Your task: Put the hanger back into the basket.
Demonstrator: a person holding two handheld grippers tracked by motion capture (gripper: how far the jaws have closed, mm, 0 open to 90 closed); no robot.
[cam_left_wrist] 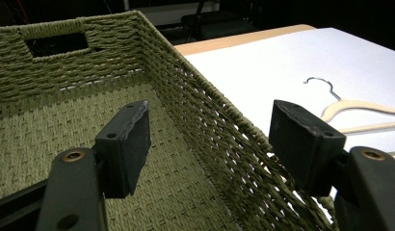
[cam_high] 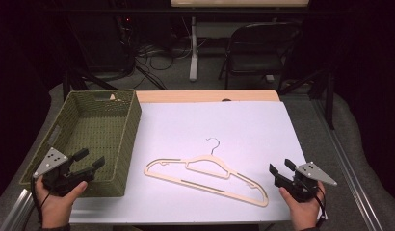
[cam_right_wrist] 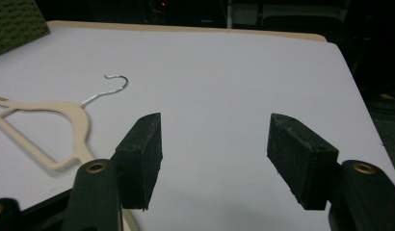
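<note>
L gripper (cam_high: pixel 92 159) straddles basket (cam_high: pixel 133 125) rim; hanger (cam_high: pixel 207 175) mid-table, apart.

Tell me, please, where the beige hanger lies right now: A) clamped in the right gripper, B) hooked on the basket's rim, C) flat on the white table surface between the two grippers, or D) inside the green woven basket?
C: the hanger lies flat on the white table, beside the basket, with both grippers' jaws open and clear of it.
</note>
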